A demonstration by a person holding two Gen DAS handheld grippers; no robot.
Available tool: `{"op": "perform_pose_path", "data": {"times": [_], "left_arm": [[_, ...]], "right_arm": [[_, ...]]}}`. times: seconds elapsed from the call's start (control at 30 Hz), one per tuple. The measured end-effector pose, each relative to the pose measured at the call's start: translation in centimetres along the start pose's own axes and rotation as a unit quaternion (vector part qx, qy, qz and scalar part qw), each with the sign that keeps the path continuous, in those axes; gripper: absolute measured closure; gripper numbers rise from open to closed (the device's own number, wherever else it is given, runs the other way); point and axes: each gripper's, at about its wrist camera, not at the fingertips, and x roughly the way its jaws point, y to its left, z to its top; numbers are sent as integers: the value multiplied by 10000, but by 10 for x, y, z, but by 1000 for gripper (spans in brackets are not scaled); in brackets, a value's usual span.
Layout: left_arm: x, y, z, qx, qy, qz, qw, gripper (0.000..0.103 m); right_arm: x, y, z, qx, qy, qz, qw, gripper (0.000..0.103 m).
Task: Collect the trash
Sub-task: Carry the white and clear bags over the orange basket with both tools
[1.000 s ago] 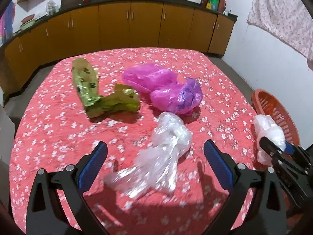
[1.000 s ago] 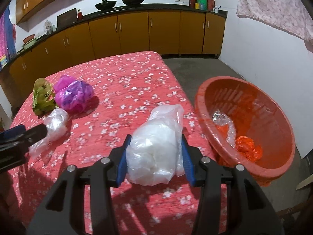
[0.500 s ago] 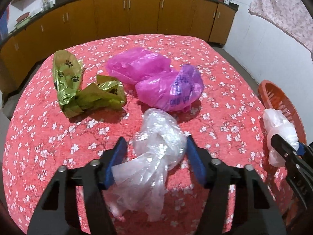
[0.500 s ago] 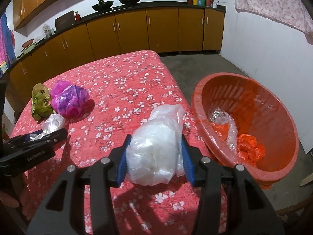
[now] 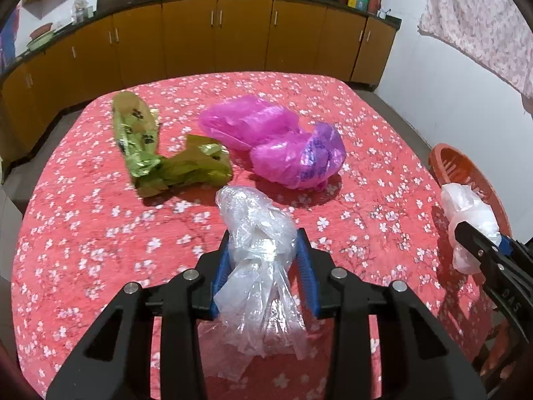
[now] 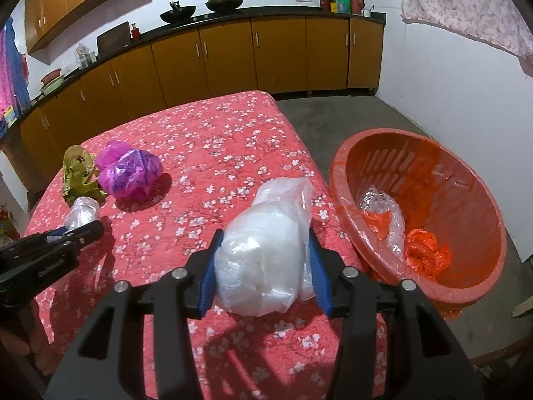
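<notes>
My left gripper is shut on a crumpled clear plastic bag and holds it just above the red flowered table. My right gripper is shut on a white plastic bag near the table's right edge, beside the orange basket. On the table lie a pink and purple bag and a green foil wrapper. The right gripper with its white bag also shows in the left wrist view. The left gripper also shows in the right wrist view.
The orange basket stands on the floor right of the table and holds clear plastic and an orange bag. Brown cabinets and a counter with pans run along the far wall. A white wall is on the right.
My left gripper closed on the clear plastic bag and lifted it slightly off the table. My right gripper kept its hold on the white bag and stayed near the basket.
</notes>
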Motion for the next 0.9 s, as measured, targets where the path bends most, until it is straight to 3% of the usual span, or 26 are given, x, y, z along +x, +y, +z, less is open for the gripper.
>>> {"op": "perform_pose_path", "data": {"times": [0.33,0.9], "left_arm": [[-28,3,11,-88,-323,-129,9994,65],[-51,-68,35,381,-714,-863,9930,65]], "right_arm": [[-17,2,4,10,-181,114,9998,56],[-52,-52,17,386,-685,-187,9967,56]]}}
